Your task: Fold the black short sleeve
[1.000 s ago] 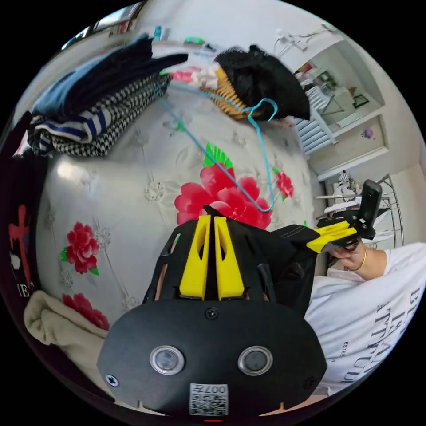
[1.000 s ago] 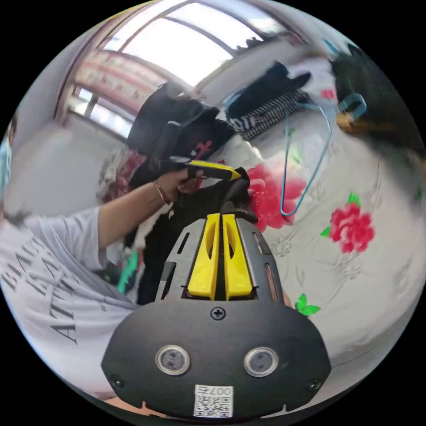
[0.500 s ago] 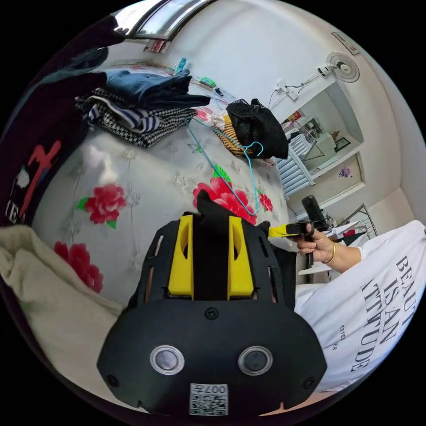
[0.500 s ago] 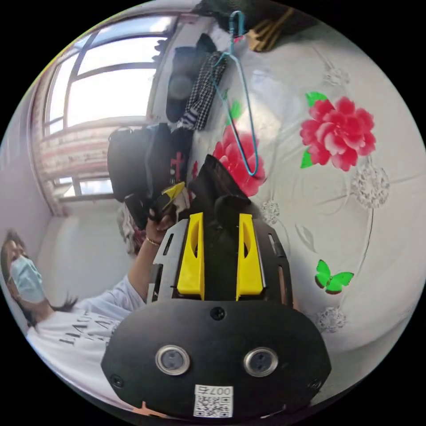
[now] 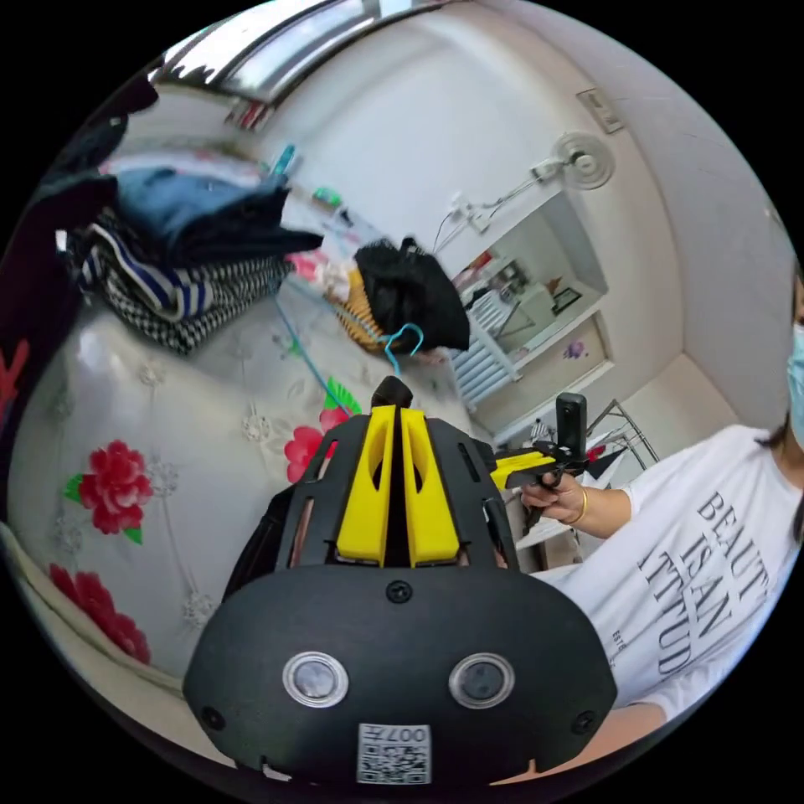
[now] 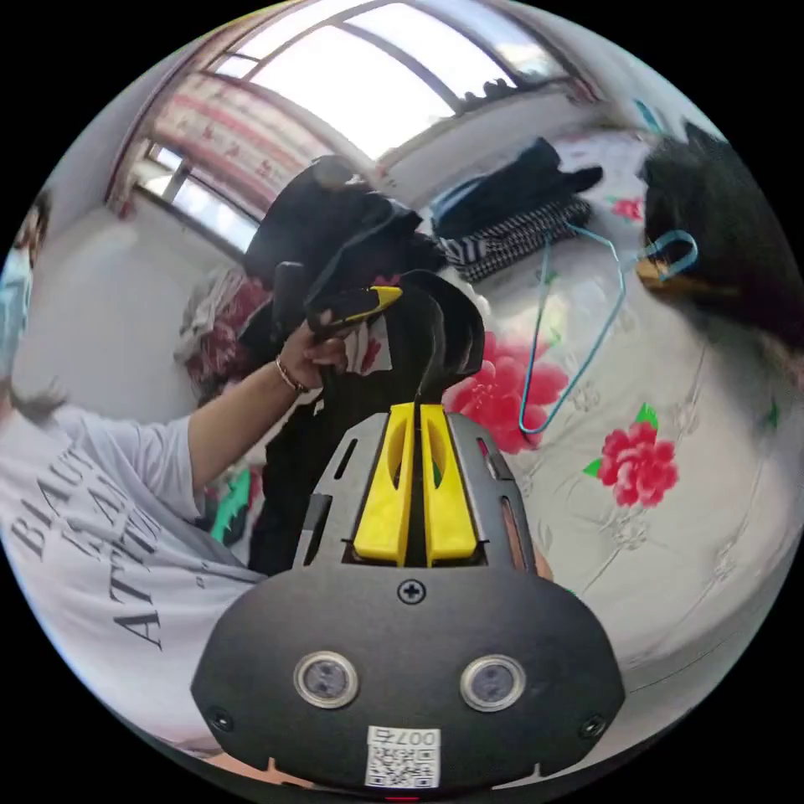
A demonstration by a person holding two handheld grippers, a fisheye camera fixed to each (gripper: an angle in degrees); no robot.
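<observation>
In the left gripper view my left gripper (image 5: 394, 412) has its yellow jaws pressed together on a nub of the black short sleeve (image 5: 392, 390), held above the bed. The right gripper (image 5: 519, 466) is beside it, in a person's hand. In the right gripper view my right gripper (image 6: 419, 410) is shut on a fold of the black short sleeve (image 6: 440, 331), which arches over to the left gripper (image 6: 381, 297) and hangs down below it. Most of the garment is hidden behind the gripper bodies.
A bed with a white sheet printed with red flowers (image 6: 662, 536) lies below. On it are a blue wire hanger (image 6: 578, 335), a stack of folded clothes (image 5: 184, 260) and a black lacy item on a basket (image 5: 410, 293). The person wears a white printed T-shirt (image 5: 703, 553).
Half a second ago both grippers' jaws stood apart with black cloth between them; now both are pressed together on it. Both views have swung with the hands.
</observation>
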